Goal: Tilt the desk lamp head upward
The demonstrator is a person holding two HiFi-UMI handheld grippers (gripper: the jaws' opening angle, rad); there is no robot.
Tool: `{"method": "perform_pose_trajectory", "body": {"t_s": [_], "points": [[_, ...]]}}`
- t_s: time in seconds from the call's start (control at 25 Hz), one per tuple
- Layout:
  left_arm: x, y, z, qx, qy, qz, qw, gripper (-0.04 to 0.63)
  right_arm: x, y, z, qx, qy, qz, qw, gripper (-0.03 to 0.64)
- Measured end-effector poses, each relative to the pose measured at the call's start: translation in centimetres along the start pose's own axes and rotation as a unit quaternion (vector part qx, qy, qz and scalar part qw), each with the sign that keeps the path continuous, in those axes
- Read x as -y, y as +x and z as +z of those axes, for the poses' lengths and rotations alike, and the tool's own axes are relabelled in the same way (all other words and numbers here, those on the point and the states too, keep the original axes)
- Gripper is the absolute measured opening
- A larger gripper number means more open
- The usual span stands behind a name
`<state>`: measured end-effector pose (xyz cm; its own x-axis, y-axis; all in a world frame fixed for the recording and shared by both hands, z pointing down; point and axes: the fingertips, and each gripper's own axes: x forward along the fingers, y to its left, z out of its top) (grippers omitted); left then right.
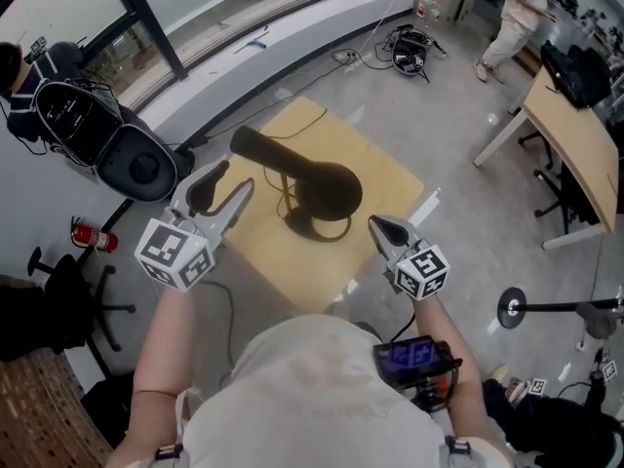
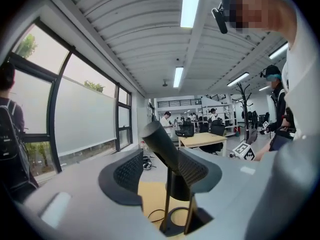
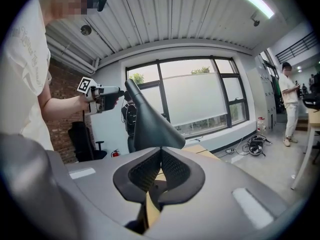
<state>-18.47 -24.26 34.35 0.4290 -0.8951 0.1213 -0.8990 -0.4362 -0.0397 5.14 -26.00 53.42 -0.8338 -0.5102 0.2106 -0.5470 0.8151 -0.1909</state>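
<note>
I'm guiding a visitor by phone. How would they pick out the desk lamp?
Near the curved window stands a square wooden table. On it is the lamp: black, with a cone-shaped head on a thin stem, the only thing on that table.

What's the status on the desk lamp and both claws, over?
Left claw open, empty, short of desk lamp. Right claw shut, empty, clear of it. Lamp head slanted, untouched; lamp upright on table. Nothing blocking.
</note>
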Motion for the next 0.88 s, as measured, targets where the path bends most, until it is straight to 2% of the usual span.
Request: {"method": "perform_pose_trajectory", "body": {"t_s": [0.12,0.24,0.44,0.6,0.88], "points": [[-1.0,0.4,2.1,0.012,0.010,0.002,0.9999,0.246,0.0,0.1,-0.3,0.000,0.000,0.004,1.000,0.012],[-1.1,1.2,3.8,0.014,0.015,-0.017,0.9996,0.258,0.0,-0.2,-0.5,0.002,0.004,0.003,1.000,0.012],[-1.0,3.3,4.5,-0.015,0.027,-0.079,0.9964,0.276,0.2,-0.5,-0.6,0.003,0.001,0.002,1.000,0.012],[-1.1,4.3,4.2,-0.043,0.026,-0.132,0.9900,0.276,0.3,-0.7,-0.3,0.000,-0.003,-0.001,1.000,0.012],[-0.3,4.7,3.9,-0.058,0.039,-0.193,0.9787,0.270,0.1,-1.1,-0.4,0.002,-0.003,-0.008,1.000,0.012]]}}
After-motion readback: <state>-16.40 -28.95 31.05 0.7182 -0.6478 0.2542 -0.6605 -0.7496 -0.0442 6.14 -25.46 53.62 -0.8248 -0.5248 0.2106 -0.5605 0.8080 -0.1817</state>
